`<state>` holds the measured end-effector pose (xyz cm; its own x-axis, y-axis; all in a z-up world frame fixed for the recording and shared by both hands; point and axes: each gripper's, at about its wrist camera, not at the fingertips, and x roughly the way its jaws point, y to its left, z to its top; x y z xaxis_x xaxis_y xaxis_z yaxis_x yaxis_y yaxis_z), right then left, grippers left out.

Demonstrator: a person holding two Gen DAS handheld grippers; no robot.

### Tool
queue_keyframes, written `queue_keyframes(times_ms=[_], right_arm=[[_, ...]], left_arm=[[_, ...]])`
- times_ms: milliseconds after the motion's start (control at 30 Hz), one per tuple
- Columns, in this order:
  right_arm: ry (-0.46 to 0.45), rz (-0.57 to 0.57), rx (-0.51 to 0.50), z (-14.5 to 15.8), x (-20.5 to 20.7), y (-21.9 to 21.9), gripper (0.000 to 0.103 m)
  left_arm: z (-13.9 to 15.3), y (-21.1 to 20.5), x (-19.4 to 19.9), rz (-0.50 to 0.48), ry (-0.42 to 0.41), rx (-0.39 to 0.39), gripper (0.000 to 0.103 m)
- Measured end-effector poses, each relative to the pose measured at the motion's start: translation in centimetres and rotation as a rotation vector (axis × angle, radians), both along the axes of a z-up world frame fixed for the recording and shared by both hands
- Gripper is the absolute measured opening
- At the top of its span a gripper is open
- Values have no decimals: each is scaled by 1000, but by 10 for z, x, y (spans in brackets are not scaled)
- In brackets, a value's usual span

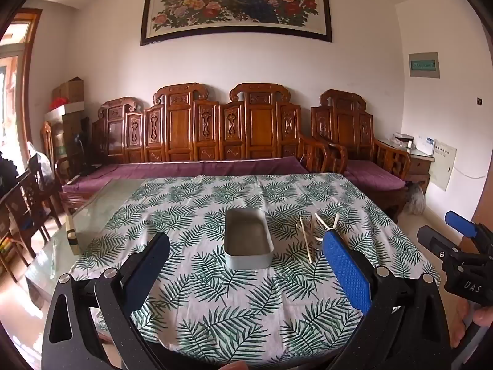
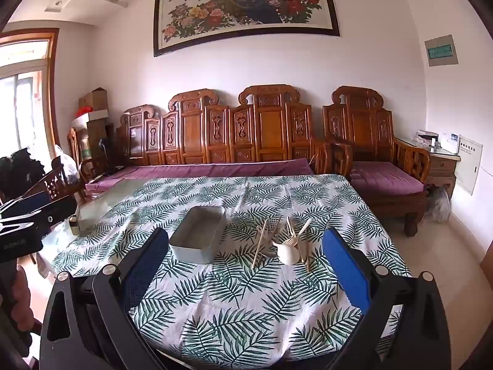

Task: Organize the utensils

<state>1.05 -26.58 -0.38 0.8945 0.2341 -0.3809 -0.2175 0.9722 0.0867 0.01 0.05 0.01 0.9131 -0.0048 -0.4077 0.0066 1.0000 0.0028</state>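
Note:
A grey rectangular tin box (image 1: 248, 238) (image 2: 198, 238) stands open and empty on the leaf-print tablecloth (image 1: 234, 302) (image 2: 246, 302). To its right lies a pile of pale utensils (image 2: 285, 240) (image 1: 311, 234): chopsticks, forks and a small white cup on its side. My left gripper (image 1: 246, 265) is open, held above the near side of the table with the box between its fingers in view. My right gripper (image 2: 243, 265) is open, held back from the box and utensils. Each gripper shows at the edge of the other's view.
A glass tabletop (image 1: 92, 212) shows bare at the left, with a small box (image 1: 71, 234) on it. A carved wooden bench with purple cushions (image 1: 197, 166) stands behind the table, an armchair (image 2: 379, 154) at the right, wooden chairs (image 1: 27, 191) at the left.

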Motion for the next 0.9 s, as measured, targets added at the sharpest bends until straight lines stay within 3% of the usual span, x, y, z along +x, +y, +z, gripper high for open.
queue_keyframes(times_ms=[900], right_arm=[[-4,-1,-2,2,0,-1,100]], left_arm=[[0,0,0,-1,-3,6,96]])
